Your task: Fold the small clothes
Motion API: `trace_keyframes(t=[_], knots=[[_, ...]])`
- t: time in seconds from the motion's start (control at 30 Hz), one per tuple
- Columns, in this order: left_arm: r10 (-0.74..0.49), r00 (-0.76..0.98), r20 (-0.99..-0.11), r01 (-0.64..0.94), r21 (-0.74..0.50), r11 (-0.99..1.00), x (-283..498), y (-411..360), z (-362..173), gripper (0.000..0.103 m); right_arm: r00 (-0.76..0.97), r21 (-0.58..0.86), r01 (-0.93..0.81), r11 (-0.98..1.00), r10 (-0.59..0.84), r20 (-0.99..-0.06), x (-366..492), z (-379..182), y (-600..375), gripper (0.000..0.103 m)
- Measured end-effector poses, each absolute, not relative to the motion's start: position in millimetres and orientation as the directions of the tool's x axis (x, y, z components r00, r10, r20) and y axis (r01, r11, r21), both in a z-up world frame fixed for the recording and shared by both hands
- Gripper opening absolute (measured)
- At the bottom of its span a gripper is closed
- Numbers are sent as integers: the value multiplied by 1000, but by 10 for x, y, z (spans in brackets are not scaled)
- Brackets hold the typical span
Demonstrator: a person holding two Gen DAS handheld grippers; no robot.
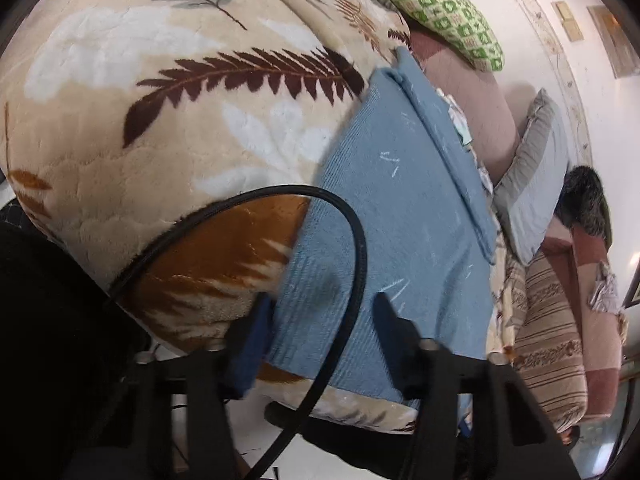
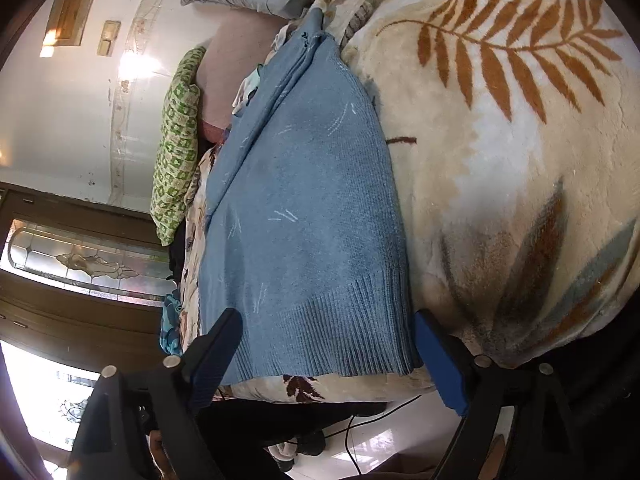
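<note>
A blue knit sweater [image 1: 400, 200] lies flat on a beige fleece blanket [image 1: 140, 120] with a leaf print, one side folded over along its far edge. My left gripper [image 1: 322, 316] is open, its fingers standing over the sweater's near corner, the left finger at the cloth's side edge. The cloth lies flat and unpinched between them. In the right wrist view the sweater [image 2: 304, 200] runs away from me on the blanket [image 2: 500, 160]. My right gripper [image 2: 326, 330] is open, its fingers straddling the ribbed hem [image 2: 352, 332] at the bed's near edge.
A black cable [image 1: 352, 240] loops across the left view in front of the fingers. A green patterned pillow [image 1: 440, 8], a grey pillow [image 1: 536, 176] and a striped cushion [image 1: 548, 340] lie beyond the sweater. A glass-panelled door [image 2: 80, 264] and white floor tiles [image 2: 380, 448] show beside the bed.
</note>
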State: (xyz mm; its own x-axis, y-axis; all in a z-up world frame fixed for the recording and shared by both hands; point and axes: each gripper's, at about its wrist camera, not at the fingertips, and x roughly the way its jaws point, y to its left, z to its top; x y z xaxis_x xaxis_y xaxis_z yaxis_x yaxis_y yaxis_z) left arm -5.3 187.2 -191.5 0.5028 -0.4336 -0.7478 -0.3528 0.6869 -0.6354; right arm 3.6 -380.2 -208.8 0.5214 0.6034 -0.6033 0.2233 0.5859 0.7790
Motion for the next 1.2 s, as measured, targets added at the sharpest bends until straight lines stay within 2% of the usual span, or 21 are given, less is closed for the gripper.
trace_keyframes(t=[0.07,0.2,0.27,0.37,0.43,0.5,0.53,0.57,0.6,0.63,0.73,0.8,0.97,1.2], knots=[[-428,497,-755,-357,-627,692,-46,1877,-1927,36,512,782,234,577,611,-604,41,-2133,-3807,77],[-439,498,-748,-355,-638,684,-41,1897,-1941,35,511,773,239,587,601,-615,39,-2175,-3815,72],[-454,510,-730,-354,-660,663,-50,1913,-1954,46,509,763,249,597,590,-627,43,-2184,-3814,73],[-467,518,-717,-344,-675,653,-66,1919,-1945,56,503,763,256,594,592,-629,57,-2205,-3813,73],[-469,520,-714,-335,-676,657,-58,1891,-1933,60,500,753,249,609,586,-638,66,-2194,-3785,73],[-457,513,-727,-324,-657,681,-38,1856,-1912,59,496,753,251,609,587,-640,79,-2206,-3772,73],[-449,509,-735,-320,-645,694,-30,1837,-1901,52,494,750,250,612,586,-642,87,-2208,-3759,70],[-427,499,-754,-315,-617,721,-18,1824,-1897,30,486,739,252,625,579,-655,98,-2213,-3752,65],[-413,485,-771,-317,-595,738,-13,1825,-1908,17,477,725,258,639,568,-671,103,-2220,-3746,51],[-411,471,-780,-325,-587,742,-5,1834,-1934,6,468,713,264,650,560,-684,106,-2234,-3747,32],[-432,470,-769,-328,-607,724,-4,1871,-1965,6,456,710,268,652,563,-689,99,-2281,-3743,15],[-427,473,-770,-311,-600,737,-11,1855,-1928,6,456,703,243,669,560,-691,97,-2239,-3702,10],[-448,506,-737,-274,-630,727,-20,1862,-1796,5,476,744,195,639,601,-642,85,-2120,-3704,9],[-471,551,-689,-250,-675,694,18,1959,-1602,5,564,854,154,498,665,-490,79,-1923,-3912,8]])
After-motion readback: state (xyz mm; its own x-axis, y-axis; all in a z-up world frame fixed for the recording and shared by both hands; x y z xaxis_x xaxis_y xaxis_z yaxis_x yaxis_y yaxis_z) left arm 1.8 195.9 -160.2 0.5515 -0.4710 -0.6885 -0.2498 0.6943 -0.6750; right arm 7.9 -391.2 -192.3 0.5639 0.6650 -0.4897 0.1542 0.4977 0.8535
